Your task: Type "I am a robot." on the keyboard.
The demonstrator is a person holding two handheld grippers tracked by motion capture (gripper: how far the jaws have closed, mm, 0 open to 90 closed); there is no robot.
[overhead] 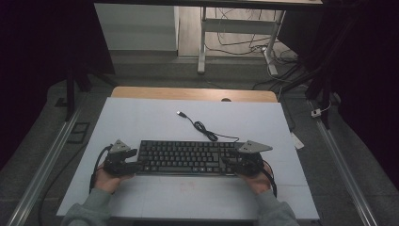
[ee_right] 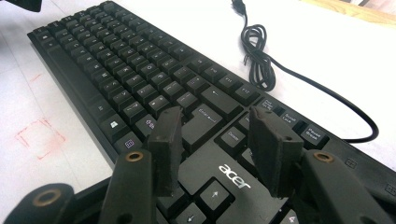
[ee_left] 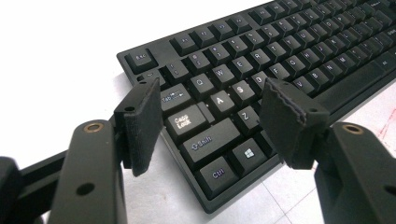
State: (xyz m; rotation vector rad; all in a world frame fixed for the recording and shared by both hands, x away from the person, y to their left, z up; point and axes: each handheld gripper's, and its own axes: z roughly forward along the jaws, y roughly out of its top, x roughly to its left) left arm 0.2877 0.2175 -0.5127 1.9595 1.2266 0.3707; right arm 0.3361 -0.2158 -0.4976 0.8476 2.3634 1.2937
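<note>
A black keyboard (overhead: 186,157) lies flat on the white counter (overhead: 141,117), lengthwise and parallel to the near edge, roughly midway between the left and right edges and closer to the near edge than to the far one. Its cable (overhead: 204,128) runs off the far right part of the keyboard toward the far edge, bunched in a small loose coil, with the USB plug (overhead: 180,113) lying free on the counter beyond it.

The left gripper (overhead: 133,159) sits at the keyboard's left end, held in the person's left hand (overhead: 107,179). In the left gripper view its fingers (ee_left: 142,123) stand spread apart over the corner with the Tab, Caps Lock, Shift and Ctrl keys, pinching nothing; the left finger hangs just off the keyboard's end over bare counter, the right one above the letter keys.

The right gripper (overhead: 230,162) is at the keyboard's right end, in the right hand (overhead: 258,181). In the right gripper view its fingers (ee_right: 167,147) are likewise spread, one near the Enter key and one near Delete, above the logo panel and arrow keys, gripping nothing.

A faint red square mark (ee_right: 39,136) shows on the counter near the keyboard's front edge
</note>
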